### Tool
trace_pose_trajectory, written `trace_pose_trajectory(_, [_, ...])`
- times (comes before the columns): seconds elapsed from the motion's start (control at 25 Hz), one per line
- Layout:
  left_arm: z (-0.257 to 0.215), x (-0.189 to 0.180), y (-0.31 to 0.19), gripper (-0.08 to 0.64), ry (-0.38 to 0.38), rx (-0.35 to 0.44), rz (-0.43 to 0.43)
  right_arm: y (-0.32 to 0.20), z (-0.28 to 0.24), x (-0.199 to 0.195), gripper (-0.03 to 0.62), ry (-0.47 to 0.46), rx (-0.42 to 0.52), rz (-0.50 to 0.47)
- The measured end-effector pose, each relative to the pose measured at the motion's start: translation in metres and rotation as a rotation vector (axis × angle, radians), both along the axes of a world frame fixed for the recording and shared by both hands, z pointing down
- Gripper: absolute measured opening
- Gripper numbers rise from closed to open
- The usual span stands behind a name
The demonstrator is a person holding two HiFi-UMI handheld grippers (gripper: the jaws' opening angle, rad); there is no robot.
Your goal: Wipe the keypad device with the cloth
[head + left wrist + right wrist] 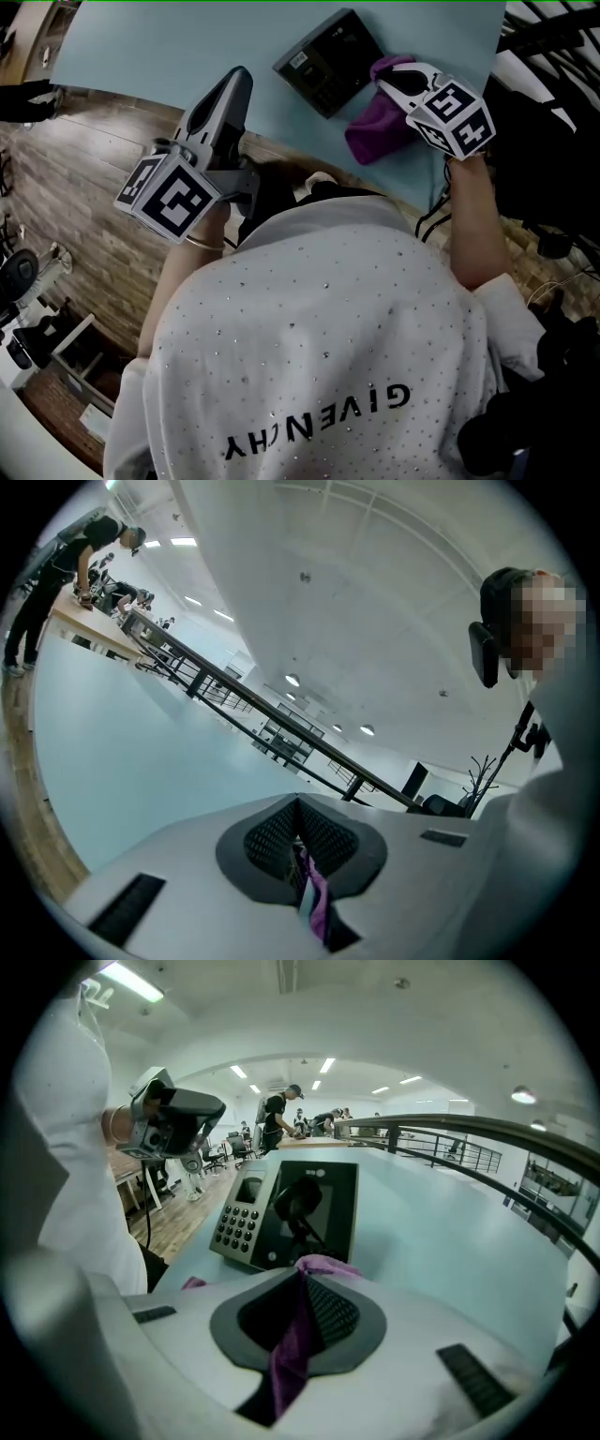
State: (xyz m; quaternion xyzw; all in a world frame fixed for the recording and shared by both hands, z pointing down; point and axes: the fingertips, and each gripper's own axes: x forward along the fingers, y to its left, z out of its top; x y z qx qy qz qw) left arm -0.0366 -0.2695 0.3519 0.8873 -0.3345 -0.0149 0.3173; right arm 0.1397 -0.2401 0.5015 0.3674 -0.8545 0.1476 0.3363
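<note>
Right gripper view first: the right gripper (300, 1279) had its jaws pressed together on the purple cloth (292, 1344), with a fold running down between the dark ribbed pads (337, 1314) and a tuft poking out past the tips. Just beyond that tuft sat the keypad device (281, 1213), black, number keys on its left half and a glossy panel on its right, lying flat on the pale blue table (431, 1232). Whether cloth and device actually met, that view could not settle.

From the head view, the right gripper (389, 82) was at the device's right corner, and the bulk of the cloth (375, 139) was bunched below it near the table's edge. The keypad device (328, 61) lay angled on the table (141, 47).

Over to the left gripper (298, 808): jaws closed tight, and a thin purple-and-pale strip (315, 897) showed in the seam between them; what it was could not be made out. In the head view the left gripper (239, 80) was held up at the table's near edge, well apart from the device, above the wooden floor (84, 187).

Farther out, a dark railing (487, 1133) ran past the table and people (281, 1115) stood at a far bench.
</note>
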Motion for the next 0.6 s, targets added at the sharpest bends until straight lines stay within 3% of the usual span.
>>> trace_pose_trajectory(0.28, [-0.017,-0.008,0.001,0.000,0.020,0.037,0.008,-0.008,-0.011,0.005,0.023,-0.019,0.015,-0.024])
trace_pose_trajectory(0.4, [-0.015,-0.012,0.003,0.000,-0.017,0.058,0.025,-0.030,-0.054,0.011,0.023,-0.107,0.105,0.012])
trace_pose_trajectory(0.6, [-0.008,-0.032,-0.001,0.000,-0.098,0.062,-0.037,-0.072,-0.124,0.016,0.023,-0.141,0.296,0.084])
